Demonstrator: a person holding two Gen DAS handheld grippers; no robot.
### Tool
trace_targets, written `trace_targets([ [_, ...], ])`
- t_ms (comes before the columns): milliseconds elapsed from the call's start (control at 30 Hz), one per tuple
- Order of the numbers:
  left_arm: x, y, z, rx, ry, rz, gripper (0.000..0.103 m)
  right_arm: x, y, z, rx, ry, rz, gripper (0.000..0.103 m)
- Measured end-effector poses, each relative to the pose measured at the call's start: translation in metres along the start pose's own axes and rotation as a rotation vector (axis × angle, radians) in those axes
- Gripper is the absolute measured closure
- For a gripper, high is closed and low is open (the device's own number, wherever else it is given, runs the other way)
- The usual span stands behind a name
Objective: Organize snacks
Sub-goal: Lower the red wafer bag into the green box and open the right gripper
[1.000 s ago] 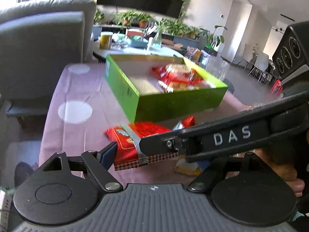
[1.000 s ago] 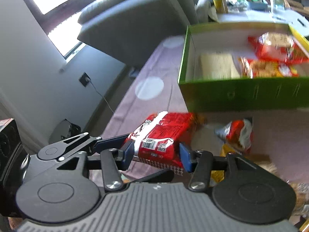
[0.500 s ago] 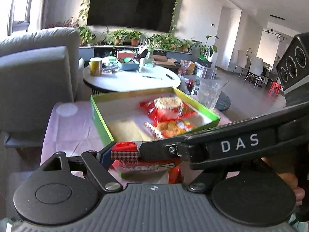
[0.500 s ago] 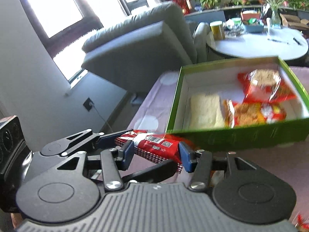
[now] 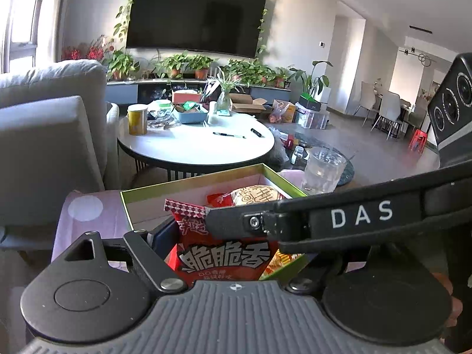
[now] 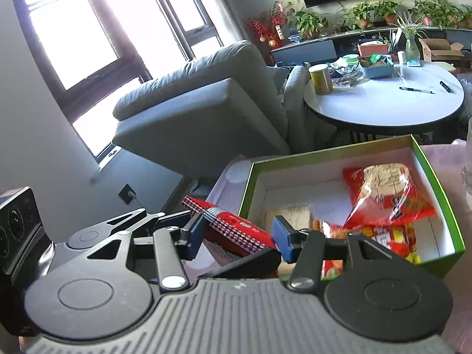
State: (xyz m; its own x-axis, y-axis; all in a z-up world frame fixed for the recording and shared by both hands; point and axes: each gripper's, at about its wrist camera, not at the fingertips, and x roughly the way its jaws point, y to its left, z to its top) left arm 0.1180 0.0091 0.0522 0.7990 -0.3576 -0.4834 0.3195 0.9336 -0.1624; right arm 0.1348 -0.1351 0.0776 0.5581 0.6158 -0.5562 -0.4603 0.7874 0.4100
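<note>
Right wrist view: red snack packet (image 6: 236,230) pinched between right gripper (image 6: 239,234) pads, raised at green box's (image 6: 436,183) near-left corner. Left gripper (image 5: 224,237) grip: cannot tell. Step: transfer. Next: carry over rim, release inside.

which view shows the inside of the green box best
The right wrist view: the green box sits open with its floor and the red snack packets in plain sight. In the left wrist view the box is mostly hidden behind the held red packet and the right gripper.
</note>
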Motion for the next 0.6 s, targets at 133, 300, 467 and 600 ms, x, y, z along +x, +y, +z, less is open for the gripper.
trace_targets([
  [133, 0.008, 0.007, -0.001, -0.048, 0.009, -0.011, 0.022, 0.008, -0.009, 0.008, 0.023, 0.004, 0.000, 0.051],
  [300, 0.013, 0.008, 0.001, -0.077, 0.009, -0.007, 0.023, 0.009, -0.010, 0.013, 0.026, -0.010, 0.019, 0.051],
  [467, 0.023, 0.020, -0.006, -0.144, 0.037, 0.013, 0.023, 0.016, 0.000, 0.017, -0.041, -0.016, 0.021, 0.052],
  [600, 0.034, 0.038, -0.018, -0.190, 0.086, 0.080, 0.023, 0.020, -0.005, 0.017, -0.042, -0.041, -0.017, 0.052],
])
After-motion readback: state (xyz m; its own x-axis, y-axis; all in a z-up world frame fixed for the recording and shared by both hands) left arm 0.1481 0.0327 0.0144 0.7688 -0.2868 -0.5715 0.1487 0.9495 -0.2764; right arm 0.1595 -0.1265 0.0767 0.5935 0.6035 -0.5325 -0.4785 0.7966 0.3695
